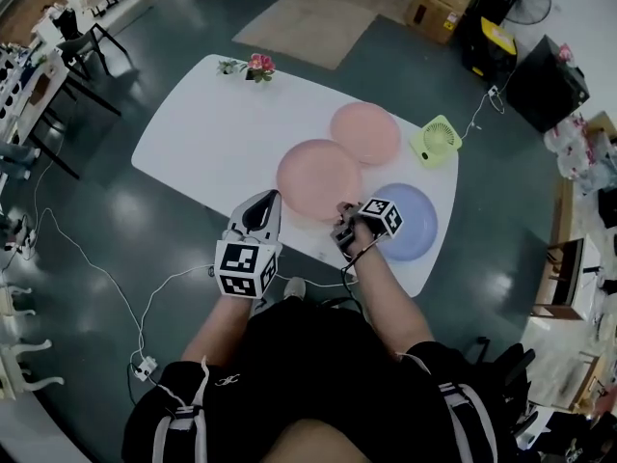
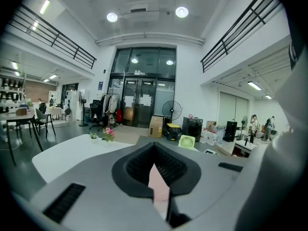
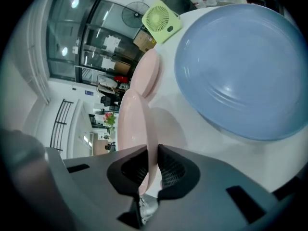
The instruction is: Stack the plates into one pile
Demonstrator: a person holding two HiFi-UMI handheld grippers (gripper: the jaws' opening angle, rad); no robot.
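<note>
Head view, stock of the white worktop (image 1: pixel 193 138): three plates, all lying apart, no pile begun. Item one, nearer pink plate (image 1: pixel 318 174), left of the green fan (image 1: pixel 436 141) and closer to the person. Item two, farther pink plate (image 1: pixel 366 131), just left of the fan. Item three, blue plate (image 1: pixel 410 222), on the fan's near side. Right gripper (image 3: pixel 153 150): fingers nearly closed, clamped on the rim of the nearer pink plate. Left gripper (image 2: pixel 155 166): fingers drawn together on a pink sliver, by its colour that same plate's rim. Progress, as judged: first pick-up in hand; every stacking step remains, two plates to be laid onto a third. Writing: none legible. The marker cubes (image 1: pixel 246 266) bear black-and-white square patterns only; the fan shows no readable badge.
</note>
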